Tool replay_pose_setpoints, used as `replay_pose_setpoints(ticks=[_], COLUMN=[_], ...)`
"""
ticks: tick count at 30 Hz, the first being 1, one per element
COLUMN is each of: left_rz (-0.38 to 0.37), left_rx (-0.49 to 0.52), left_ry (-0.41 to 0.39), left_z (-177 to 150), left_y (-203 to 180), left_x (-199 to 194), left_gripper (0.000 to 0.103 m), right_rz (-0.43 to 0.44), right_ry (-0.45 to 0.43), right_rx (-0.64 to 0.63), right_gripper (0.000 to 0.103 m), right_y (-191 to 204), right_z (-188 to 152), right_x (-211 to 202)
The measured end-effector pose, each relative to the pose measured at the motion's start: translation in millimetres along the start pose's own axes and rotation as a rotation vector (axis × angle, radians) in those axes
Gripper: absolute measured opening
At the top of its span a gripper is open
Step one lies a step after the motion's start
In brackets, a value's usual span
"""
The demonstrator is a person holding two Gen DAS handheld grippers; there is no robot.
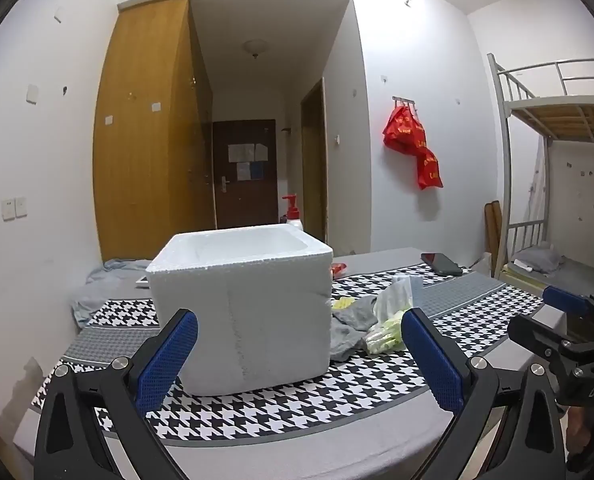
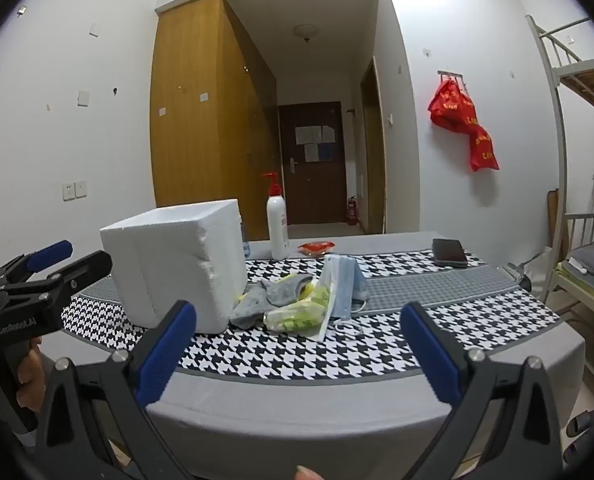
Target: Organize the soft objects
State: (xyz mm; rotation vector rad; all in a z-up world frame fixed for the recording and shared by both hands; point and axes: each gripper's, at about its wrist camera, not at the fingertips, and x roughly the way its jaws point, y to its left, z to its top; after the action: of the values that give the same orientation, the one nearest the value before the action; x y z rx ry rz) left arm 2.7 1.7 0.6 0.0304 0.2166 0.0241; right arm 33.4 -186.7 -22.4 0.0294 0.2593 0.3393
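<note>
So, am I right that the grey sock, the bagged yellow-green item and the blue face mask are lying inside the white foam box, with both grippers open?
Not quite: the grey sock, the bagged yellow-green item and the blue face mask lie on the table beside the white foam box, not inside it, as the right wrist view shows. The left gripper and right gripper are indeed open.

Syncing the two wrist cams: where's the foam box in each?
Left wrist: foam box sits center, just ahead of the open left gripper, with the grey sock at its right.
Right wrist: foam box sits left of center, with the sock at its right and the right gripper open.
Shared landmark: red bags hanging on the wall.
</note>
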Motion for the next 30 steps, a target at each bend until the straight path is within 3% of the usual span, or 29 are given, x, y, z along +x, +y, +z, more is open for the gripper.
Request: replay_pose_setpoints(ticks=[30], left_rz=[-0.019], left_rx=[0.000], left_ry=[0.026], left_z=[-0.1], left_y=[1.9], left_x=[3.1], left_gripper=[0.102], right_rz=[0.002], right_ry=[0.005], right_rx=[0.002], right_gripper=[0.103], right_y=[-0.6], right_z=[0.2], right_x=[-1.1])
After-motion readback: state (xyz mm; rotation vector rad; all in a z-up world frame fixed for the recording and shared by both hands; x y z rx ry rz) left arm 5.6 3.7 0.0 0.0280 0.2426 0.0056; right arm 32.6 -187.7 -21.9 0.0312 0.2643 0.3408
